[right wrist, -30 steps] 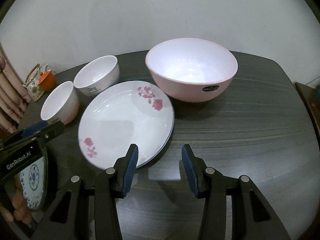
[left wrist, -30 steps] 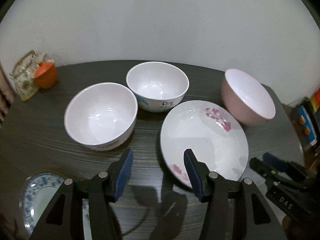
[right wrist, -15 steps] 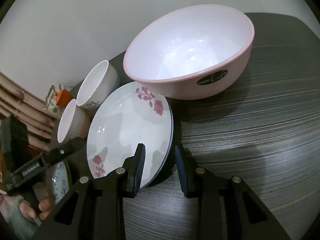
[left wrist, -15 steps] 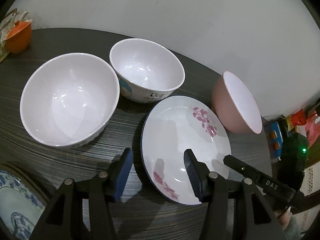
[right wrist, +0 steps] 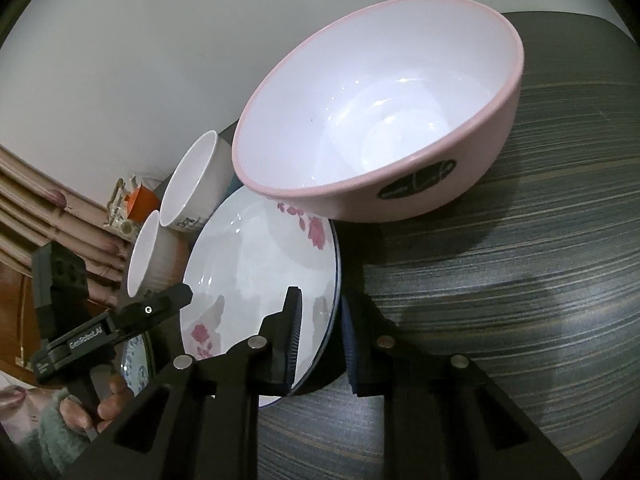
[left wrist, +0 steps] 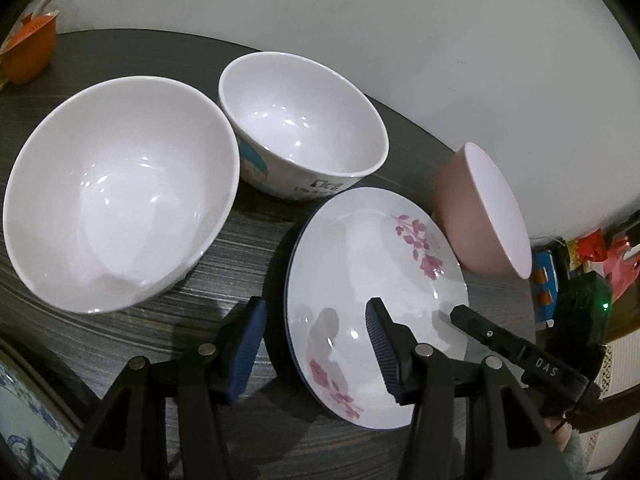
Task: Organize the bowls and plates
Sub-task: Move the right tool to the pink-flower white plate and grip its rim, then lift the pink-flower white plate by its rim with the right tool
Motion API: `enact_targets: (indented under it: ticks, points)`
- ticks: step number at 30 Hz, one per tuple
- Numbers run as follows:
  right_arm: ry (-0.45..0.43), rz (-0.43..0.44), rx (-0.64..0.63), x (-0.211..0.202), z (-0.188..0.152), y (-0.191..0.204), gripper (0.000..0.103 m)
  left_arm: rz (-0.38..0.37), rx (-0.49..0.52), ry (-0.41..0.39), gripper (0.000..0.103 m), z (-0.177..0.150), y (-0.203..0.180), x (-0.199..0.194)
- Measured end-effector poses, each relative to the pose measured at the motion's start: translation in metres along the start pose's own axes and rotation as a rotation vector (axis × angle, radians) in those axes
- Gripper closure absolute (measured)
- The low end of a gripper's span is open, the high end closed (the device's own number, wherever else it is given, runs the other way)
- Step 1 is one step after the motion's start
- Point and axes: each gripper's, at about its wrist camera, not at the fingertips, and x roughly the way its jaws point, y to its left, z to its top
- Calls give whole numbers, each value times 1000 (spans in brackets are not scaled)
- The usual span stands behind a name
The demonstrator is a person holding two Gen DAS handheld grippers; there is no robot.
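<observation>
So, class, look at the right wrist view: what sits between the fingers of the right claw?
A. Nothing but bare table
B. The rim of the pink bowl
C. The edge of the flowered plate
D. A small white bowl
C: the right claw straddles the near edge of the flowered plate, one finger over its face and one outside its rim, while the pink bowl sits further back.

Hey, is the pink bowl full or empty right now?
Empty. In the right wrist view the pink bowl stands upright on the table, and its glossy white inside is bare down to the bottom.
</observation>
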Motion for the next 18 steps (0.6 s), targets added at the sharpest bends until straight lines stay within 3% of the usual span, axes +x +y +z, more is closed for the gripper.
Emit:
enact_targets:
  ticks: [4,18]
  points:
    - [3,3,10,2,2,-4,87,9,30,5,66,0,0,1]
    - [33,12,-1,6,0,-8,92,33,50,31,81,-4,8,2]
